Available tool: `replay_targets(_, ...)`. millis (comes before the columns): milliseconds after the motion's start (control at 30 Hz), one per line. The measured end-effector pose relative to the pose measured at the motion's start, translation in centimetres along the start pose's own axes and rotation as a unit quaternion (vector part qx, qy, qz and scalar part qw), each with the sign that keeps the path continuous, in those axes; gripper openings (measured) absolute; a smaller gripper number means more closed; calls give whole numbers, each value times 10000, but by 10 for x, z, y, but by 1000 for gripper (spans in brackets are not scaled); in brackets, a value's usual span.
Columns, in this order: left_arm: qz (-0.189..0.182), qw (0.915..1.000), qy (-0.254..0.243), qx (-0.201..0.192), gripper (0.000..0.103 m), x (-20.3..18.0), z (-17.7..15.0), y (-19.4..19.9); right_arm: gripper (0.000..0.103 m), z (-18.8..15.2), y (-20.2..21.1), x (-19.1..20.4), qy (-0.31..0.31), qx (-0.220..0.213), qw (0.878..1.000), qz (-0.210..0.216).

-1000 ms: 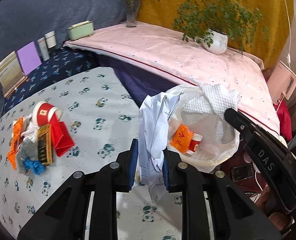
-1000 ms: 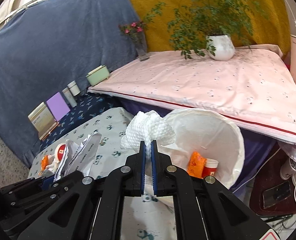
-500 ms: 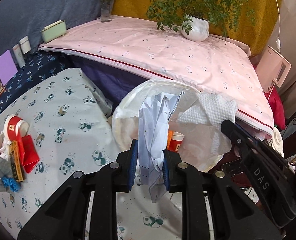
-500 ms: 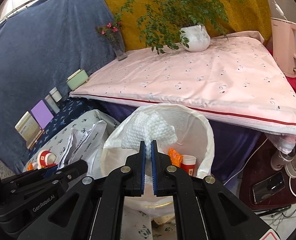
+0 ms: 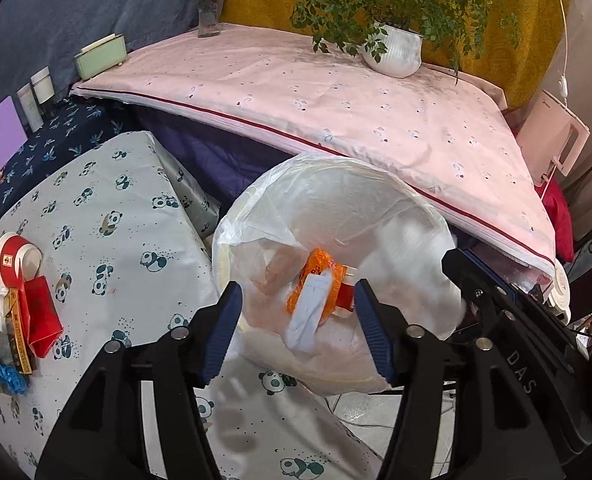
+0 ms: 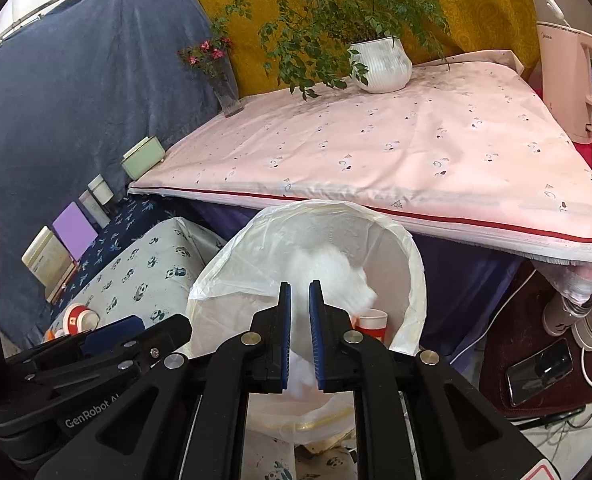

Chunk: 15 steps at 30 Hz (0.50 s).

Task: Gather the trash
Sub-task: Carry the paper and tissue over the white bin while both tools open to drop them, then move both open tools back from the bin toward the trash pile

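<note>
Both tools hang over the lined bin [image 5: 395, 216], but the leftover trash pile [image 5: 12, 320] lies at the left edge of the left view — on the panda cloth [image 5: 128, 216], nearer the left gripper [image 5: 297, 328]. Its jaws are spread wide, with crumpled paper [image 5: 309, 316] blurred between them inside the bin. The right gripper [image 6: 299, 320] is slightly parted around a blurred white towel [image 6: 327, 272] — whether it still pinches, I cannot tell.

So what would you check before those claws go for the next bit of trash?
1. Left claw empty: ok, wide open; the crumpled paper is in the bin bag.
2. Right claw rid of the white tissue: cannot tell, jaws barely apart, tissue blurred.
3. Bag mouth open: ok.
4. More trash to fetch: ok, trash pile on the panda cloth.
</note>
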State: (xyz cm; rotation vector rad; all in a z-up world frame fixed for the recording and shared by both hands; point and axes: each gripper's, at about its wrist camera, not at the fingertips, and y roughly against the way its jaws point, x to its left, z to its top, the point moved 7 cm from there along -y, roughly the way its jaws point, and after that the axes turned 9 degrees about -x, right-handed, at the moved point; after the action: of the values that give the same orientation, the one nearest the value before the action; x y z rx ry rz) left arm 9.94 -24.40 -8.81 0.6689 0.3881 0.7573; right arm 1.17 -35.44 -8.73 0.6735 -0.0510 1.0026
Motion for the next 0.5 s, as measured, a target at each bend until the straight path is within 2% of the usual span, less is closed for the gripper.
replay_targets(500,194,9997,172,-4,58,20,-7,10,21,0,7,18,124,-50,9999,59)
